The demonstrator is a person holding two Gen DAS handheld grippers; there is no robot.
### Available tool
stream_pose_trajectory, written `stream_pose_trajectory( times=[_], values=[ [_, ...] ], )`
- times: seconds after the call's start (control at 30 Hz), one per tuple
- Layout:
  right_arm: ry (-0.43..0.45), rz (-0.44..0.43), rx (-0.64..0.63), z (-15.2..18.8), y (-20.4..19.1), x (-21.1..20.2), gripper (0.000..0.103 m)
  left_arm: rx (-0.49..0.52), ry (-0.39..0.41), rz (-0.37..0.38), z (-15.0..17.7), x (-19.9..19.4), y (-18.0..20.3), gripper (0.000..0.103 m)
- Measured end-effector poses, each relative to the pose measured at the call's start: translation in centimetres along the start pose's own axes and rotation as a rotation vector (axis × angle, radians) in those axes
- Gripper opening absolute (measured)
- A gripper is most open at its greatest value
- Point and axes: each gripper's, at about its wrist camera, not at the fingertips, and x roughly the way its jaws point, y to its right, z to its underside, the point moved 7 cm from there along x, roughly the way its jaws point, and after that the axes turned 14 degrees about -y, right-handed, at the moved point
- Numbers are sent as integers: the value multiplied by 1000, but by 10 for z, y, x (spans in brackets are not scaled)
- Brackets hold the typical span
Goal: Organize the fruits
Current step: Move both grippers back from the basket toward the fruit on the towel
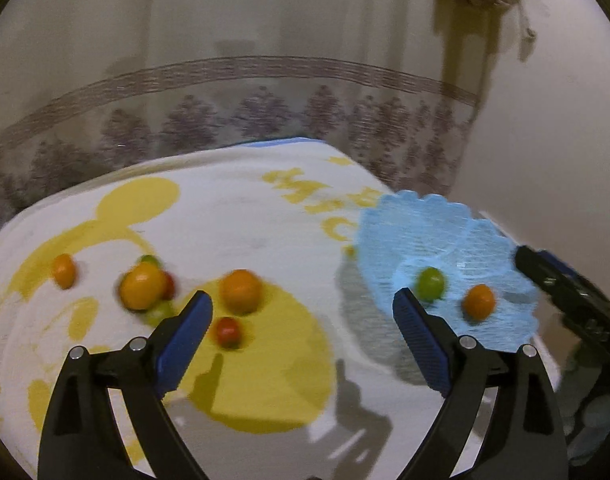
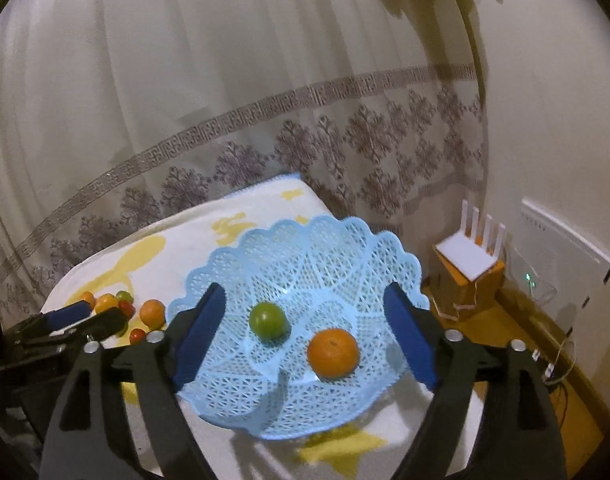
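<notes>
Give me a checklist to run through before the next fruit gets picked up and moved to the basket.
1. Left tool open with nothing between its fingers: ok.
2. Right tool open and free of fruit: ok.
3. Blue basket sits flat on the cloth with room left; it holds only a green fruit and an orange: ok.
4. Loose fruit within view on the cloth: a small red fruit and a bigger orange fruit lie just ahead of the left tool: ok.
5. Clump farther left can be picked one by one: cannot tell, the picture is blurred.
6. The two tools stand apart: ok.
</notes>
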Motion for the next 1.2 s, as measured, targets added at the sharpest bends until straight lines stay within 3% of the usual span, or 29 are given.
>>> stream_pose_trajectory(
  times=[0.17, 0.4, 0.6, 0.77, 1.2],
  values=[
    [-3, -12, -21, 3, -9, 1, 90, -47, -1, -88, 8, -3, -39, 91],
    [-23, -32, -65, 9, -28, 5, 90, -135, -26, -125, 18, 3, -84, 91],
    [-33, -50, -101, 14, -45, 3, 90, -161, -43, -143, 19, 14, -102, 90],
    [-45, -61, -108, 18, -56, 3, 90, -184, -66, -143, 12, 33, -115, 82],
    [-91, -93, -146, 32, -92, 12, 90, -240, -96, -178, -4, 70, -145, 82]
  ],
)
